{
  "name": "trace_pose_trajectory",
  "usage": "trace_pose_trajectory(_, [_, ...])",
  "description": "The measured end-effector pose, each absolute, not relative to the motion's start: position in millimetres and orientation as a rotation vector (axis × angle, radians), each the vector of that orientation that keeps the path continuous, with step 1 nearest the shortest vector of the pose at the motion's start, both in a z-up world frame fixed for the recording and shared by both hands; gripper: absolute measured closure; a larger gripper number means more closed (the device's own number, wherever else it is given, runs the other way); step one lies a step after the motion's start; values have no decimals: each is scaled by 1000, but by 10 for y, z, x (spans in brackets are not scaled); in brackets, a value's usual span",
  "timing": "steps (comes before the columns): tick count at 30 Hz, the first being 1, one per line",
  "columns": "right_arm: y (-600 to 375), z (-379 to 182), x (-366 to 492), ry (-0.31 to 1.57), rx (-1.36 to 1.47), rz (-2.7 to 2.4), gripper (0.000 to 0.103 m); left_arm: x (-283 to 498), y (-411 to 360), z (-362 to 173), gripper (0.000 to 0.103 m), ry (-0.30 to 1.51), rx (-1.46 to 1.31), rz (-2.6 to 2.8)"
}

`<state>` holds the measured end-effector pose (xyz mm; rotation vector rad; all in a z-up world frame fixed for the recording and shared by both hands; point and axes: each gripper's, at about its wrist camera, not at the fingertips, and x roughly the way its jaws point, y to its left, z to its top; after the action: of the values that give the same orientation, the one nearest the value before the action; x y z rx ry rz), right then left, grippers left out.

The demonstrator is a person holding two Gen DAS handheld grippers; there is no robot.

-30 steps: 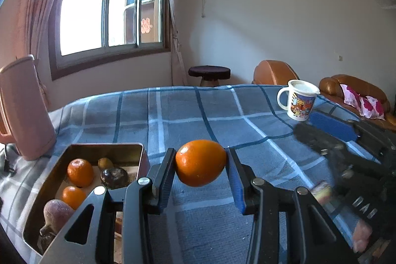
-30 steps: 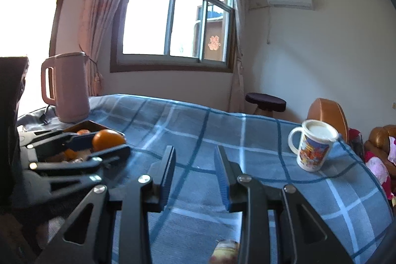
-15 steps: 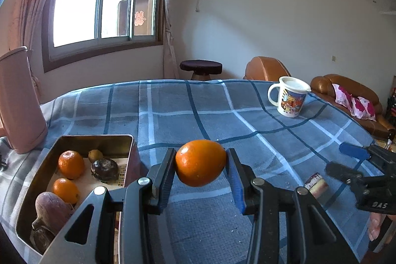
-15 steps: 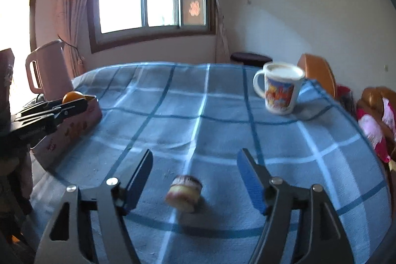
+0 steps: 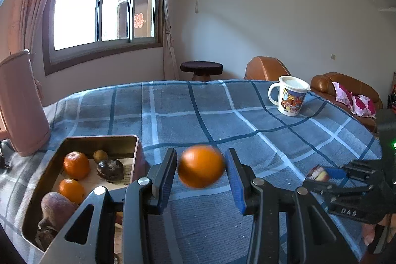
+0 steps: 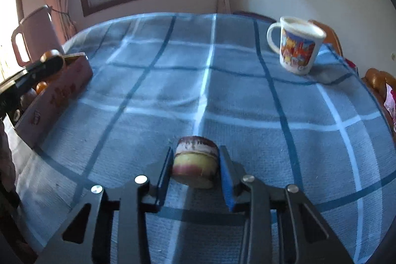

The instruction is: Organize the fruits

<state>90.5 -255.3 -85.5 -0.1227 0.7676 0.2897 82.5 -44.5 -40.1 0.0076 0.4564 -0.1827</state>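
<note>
An orange (image 5: 200, 166) hangs above the blue checked cloth, and my left gripper (image 5: 201, 168) is shut on it, just right of the open metal tin (image 5: 99, 139). The tin holds two oranges (image 5: 76, 165), a dark round fruit (image 5: 110, 170) and other fruit. On the cloth lies a cut apple piece (image 6: 195, 165) with red skin and yellow flesh. My right gripper (image 6: 195, 166) is lowered around it, its jaws closing and both pads touching the piece. The left wrist view shows that gripper (image 5: 321, 175) at the right, near the table edge.
A pink jug (image 5: 21, 103) stands left of the tin. At the far right of the table is a printed white mug (image 6: 297, 46). Brown sofas (image 5: 341, 85) and a dark stool (image 5: 201, 67) lie beyond the far edge. A person's fingers (image 5: 371, 234) hold the right gripper.
My right gripper tipped down to the cloth, opened wide over the apple piece, then closed onto it. The left gripper stayed put with the orange.
</note>
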Motion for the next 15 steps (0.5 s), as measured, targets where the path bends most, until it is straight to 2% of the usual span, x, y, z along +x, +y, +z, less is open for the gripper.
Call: trace_pose_trajectory(15, [-1868, -283, 811, 545, -147, 386, 64, 673, -22, -309, 60, 451, -22, -134])
